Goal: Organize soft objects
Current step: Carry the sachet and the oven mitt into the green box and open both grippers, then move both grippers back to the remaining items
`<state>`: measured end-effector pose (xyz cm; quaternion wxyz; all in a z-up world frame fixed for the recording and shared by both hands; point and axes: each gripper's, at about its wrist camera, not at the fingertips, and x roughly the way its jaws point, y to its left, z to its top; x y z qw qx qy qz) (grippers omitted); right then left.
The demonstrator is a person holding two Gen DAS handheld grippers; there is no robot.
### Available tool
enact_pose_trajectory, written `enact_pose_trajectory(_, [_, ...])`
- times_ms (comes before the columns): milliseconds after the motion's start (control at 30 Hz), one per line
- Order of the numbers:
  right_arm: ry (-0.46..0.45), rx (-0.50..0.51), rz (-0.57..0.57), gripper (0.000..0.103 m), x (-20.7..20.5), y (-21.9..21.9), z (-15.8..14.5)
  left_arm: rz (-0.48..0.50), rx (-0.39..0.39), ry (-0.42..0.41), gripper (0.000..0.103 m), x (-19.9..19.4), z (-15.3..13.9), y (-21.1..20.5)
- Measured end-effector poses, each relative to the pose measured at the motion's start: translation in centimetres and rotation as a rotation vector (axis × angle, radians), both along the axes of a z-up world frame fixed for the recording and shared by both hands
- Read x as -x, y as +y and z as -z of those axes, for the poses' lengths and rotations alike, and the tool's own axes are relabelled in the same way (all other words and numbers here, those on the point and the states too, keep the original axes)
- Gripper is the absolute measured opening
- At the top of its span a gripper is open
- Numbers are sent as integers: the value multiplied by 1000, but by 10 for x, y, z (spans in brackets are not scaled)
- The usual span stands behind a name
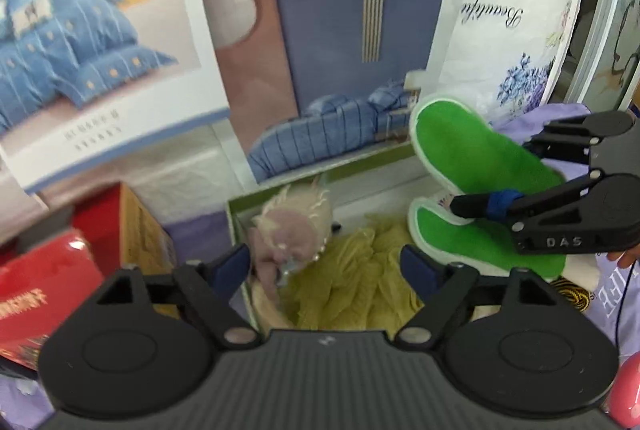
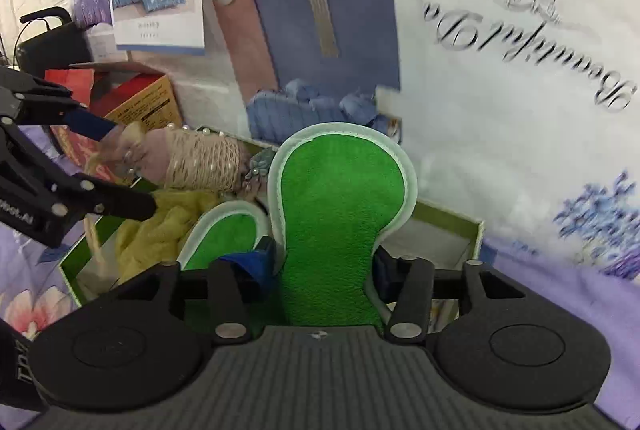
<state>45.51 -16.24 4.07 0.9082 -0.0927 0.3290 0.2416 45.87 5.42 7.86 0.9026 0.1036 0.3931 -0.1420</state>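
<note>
A green-rimmed box (image 1: 236, 214) (image 2: 68, 270) holds a crumpled yellow cloth (image 1: 352, 282) (image 2: 160, 226). A dusty-pink soft item (image 1: 288, 230) (image 2: 200, 162), wrapped in beige net with pearls, is over the box's left end. My left gripper (image 1: 326, 264) (image 2: 128, 166) stands wide open around it, its pads not pressing. One green slipper (image 2: 336, 214) (image 1: 472, 150) stands sole up between the jaws of my right gripper (image 2: 320, 266) (image 1: 494, 174), which are parted with the slipper loose. The second green slipper (image 2: 224, 238) (image 1: 480, 242) lies lower, beside it.
Printed bedding boards (image 1: 340, 50) (image 2: 312, 10) lean right behind the box. A cardboard carton (image 1: 140, 230) (image 2: 140, 102) and a red box (image 1: 48, 282) sit to the left. A white floral bedding pack (image 2: 520, 70) stands at the right on a purple sheet (image 2: 560, 290).
</note>
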Motion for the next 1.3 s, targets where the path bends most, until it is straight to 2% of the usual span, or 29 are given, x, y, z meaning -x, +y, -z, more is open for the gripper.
enact_pose_trajectory(100, [-31,-18,6,51,8,-4,-19,-30,22,-33,84,6,-19,6])
enact_pose_trajectory(200, [-64,-21,26,55,14,-7,-36,-49,72,-48,86,13,-41,11])
enact_pose_trajectory(333, [85,31,60,60,3,-5,-32,-51,107,-83,95,31,-66,9])
enact_pose_trajectory(367, [97,19,66,62,2,-6,-32,-48,105,-99,102,36,-70,8])
enact_pose_trajectory(433, [67,-28,79,63,5,-8,-36,-36,99,-122,102,48,-77,4])
enact_pose_trajectory(533, [74,-59,76,65,5,-8,-37,-22,99,-114,102,51,-78,2])
enact_pose_trajectory(700, [58,25,55,66,6,5,-35,-29,89,-93,102,48,-67,2])
enact_pose_trajectory(833, [107,50,46,66,15,1,-33,-48,113,-82,102,60,-62,9])
enact_pose_trajectory(1033, [35,37,159,66,81,-34,-54,-93,212,-167,103,125,-80,29])
enact_pose_trajectory(1200, [-35,153,363,66,164,-48,-71,-118,250,-232,103,194,-90,36])
enact_pose_trajectory(1300, [-103,126,318,66,227,-51,-68,-132,244,-248,103,236,-86,35])
